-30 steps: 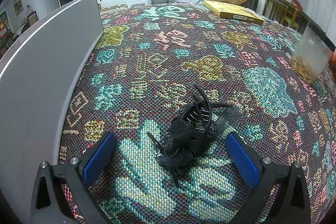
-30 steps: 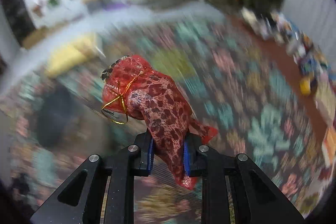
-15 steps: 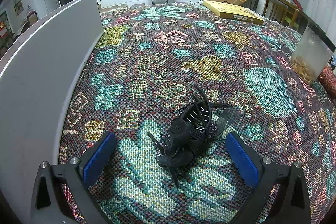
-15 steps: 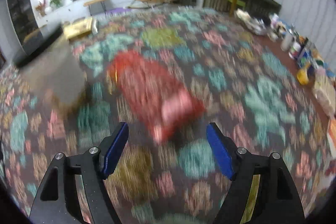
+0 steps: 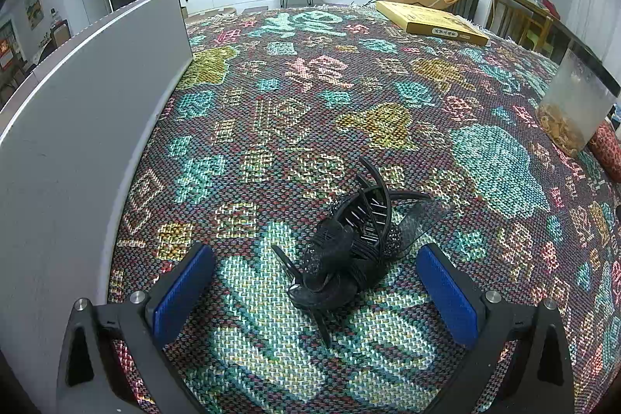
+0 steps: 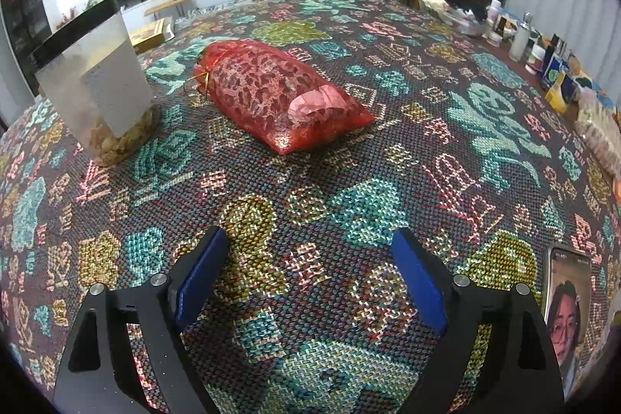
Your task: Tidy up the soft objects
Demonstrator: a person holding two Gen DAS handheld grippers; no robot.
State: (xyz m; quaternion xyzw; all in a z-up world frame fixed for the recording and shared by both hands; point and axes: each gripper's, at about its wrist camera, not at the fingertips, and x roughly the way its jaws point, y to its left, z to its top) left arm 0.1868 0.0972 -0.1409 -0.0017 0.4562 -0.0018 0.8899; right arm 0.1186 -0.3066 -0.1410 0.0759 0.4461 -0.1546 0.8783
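**Mesh pouch down by the jar, black hair clip up next**

Left wrist view first. Hair clip (image 5: 349, 251) — the black tangled one with the fabric bow — sits on the woven cloth (image 5: 310, 96) right between the fingers of your left gripper (image 5: 314, 286), whose jaws stand wide with neither pad touching it. I'd guess it's light, with springy plastic prongs sticking out every way, so it'll likely snag or twist if you pinch a prong. Take it across the fat middle where the bow bunches up. Count here: one clip, one yellow flat box (image 5: 431, 22) far back, one grey board (image 5: 77, 127) along the left edge, one frosted jar (image 5: 574, 107) at the right.

Right wrist view. Your right gripper (image 6: 306, 274) has just been opening and there's nothing between the jaws now — the red mesh pouch (image 6: 279, 99) lies on the cloth ahead, near the jar but not touching it, as far as I can tell. It looks squashy and a bit slippery, contents shifting inside, so the tied neck with the gold cord or the middle of the body is your best hold. One pouch, one jar, one phone (image 6: 566, 301) at the lower right, plus a cluttered row of bottles (image 6: 520, 37) I can't count.
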